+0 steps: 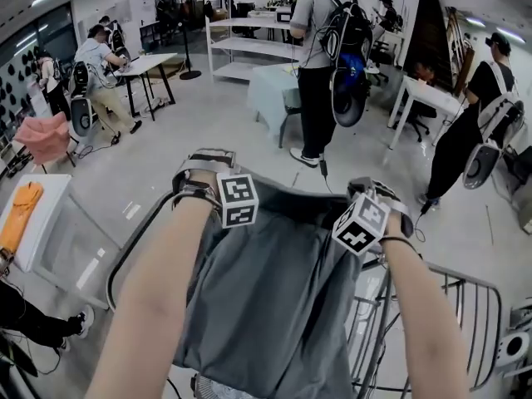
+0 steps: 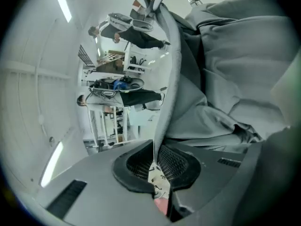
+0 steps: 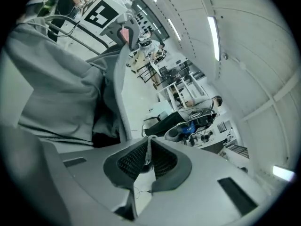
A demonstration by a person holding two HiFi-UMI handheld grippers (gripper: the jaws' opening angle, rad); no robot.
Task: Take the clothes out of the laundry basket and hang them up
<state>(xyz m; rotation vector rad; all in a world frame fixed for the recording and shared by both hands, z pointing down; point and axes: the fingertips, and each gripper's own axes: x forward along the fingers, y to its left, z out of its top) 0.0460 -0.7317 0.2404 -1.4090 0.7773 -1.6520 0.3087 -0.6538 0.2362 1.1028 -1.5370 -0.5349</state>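
In the head view, a pink chair (image 1: 46,137) stands at 9 o'clock on the far left, and just below it an orange cloth (image 1: 18,214) lies on a white counter (image 1: 51,191). Nearer the middle, the left gripper (image 1: 202,171) sits at the end of a bare forearm at about 11 o'clock from the picture's centre, pointing away from the camera and somewhat downward. In the left gripper view its jaws (image 2: 155,163) are pressed together on a thin top edge of the grey garment (image 2: 235,69), which runs up out of the pads and bunches in folds to the right. The grey garment (image 1: 266,298) hangs between the two grippers and fills the lower middle of the head view from the centre down to 6 o'clock. At 12 o'clock beyond it, a person with a backpack (image 1: 320,48) stands on the pale floor. The right gripper (image 1: 378,191) is at about 2 o'clock from the centre, level with the left one and well apart from it. In the right gripper view its jaws (image 3: 148,157) are likewise closed on the cloth's edge, with the garment (image 3: 61,88) draped off to the left. Part of a wire basket (image 1: 478,306) shows at 4 o'clock, below and beside the hanging cloth.
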